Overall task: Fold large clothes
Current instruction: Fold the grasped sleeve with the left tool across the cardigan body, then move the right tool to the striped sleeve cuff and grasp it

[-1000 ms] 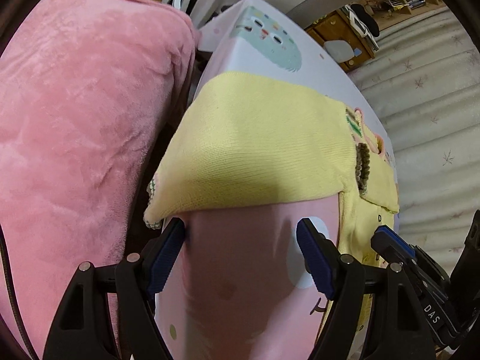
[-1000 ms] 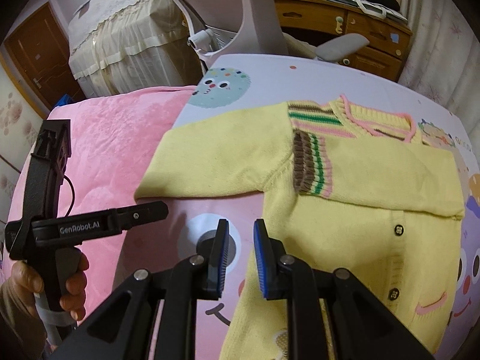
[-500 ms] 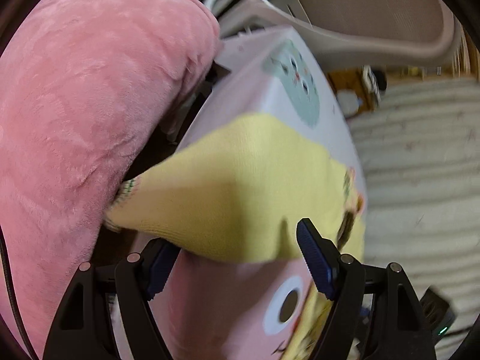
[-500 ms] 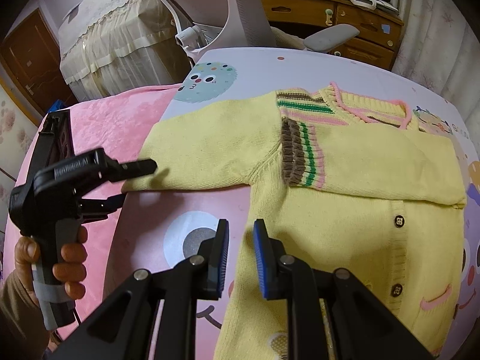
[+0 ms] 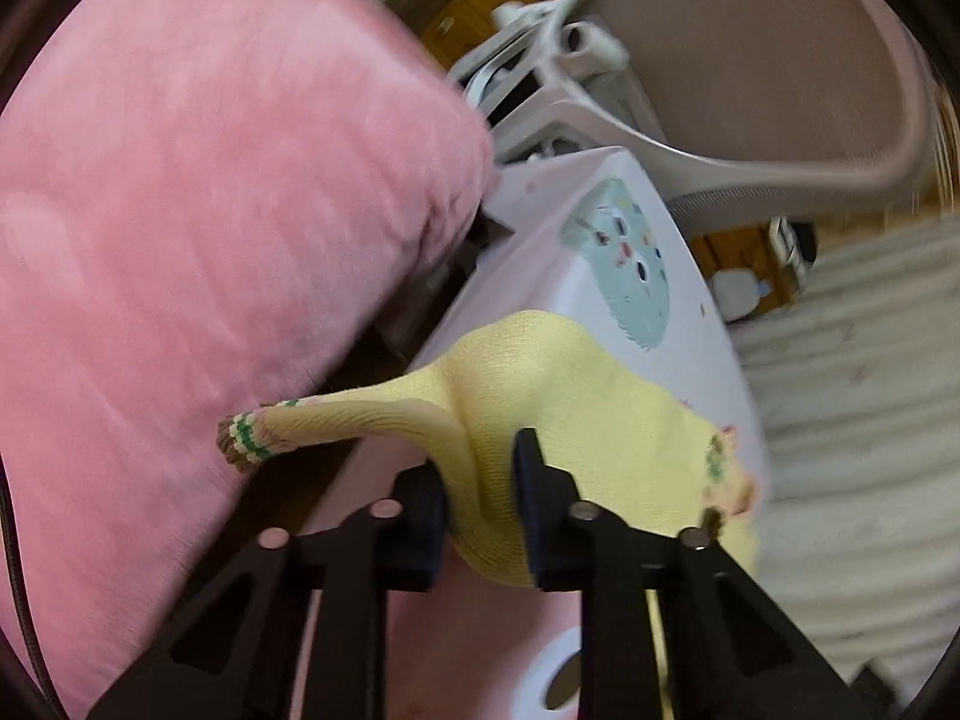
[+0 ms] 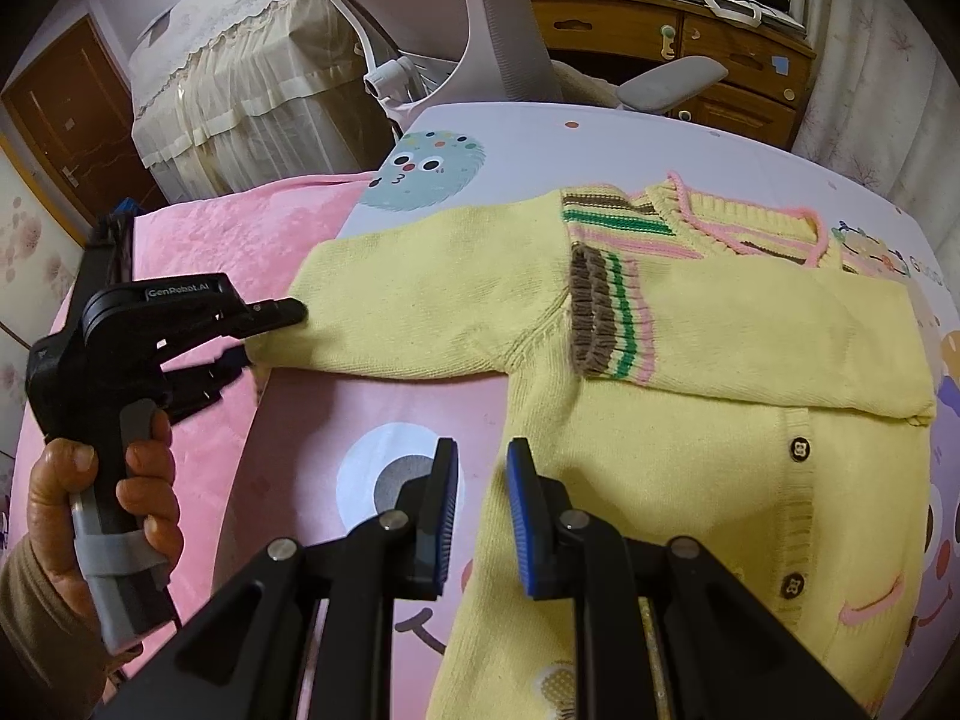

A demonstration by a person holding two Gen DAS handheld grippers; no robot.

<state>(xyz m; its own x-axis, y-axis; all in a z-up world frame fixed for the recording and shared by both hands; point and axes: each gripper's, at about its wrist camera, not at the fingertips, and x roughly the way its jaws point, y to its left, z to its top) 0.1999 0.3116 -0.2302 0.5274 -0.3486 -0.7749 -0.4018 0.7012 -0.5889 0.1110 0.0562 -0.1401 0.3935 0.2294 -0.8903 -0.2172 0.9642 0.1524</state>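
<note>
A yellow knit cardigan (image 6: pixel 690 420) with striped cuffs lies on a cartoon-print table (image 6: pixel 600 138). Its right sleeve is folded across the chest. Its left sleeve (image 6: pixel 420 312) stretches toward the table's left edge. My left gripper (image 5: pixel 480 498) is shut on that sleeve (image 5: pixel 540 408) near its end, and the striped cuff (image 5: pixel 243 441) hangs out to the left. It also shows in the right wrist view (image 6: pixel 264 330). My right gripper (image 6: pixel 480 510) hovers over the cardigan's left side seam, jaws a small gap apart, holding nothing.
A pink plush blanket (image 5: pixel 210 240) lies against the table's left side. A white office chair (image 5: pixel 750 90) stands behind the table. A wooden desk (image 6: pixel 690 30) and a covered cabinet (image 6: pixel 240 90) are farther back.
My left gripper has moved forward onto the left sleeve and closed on it, bunching the fabric. My right gripper has barely moved.
</note>
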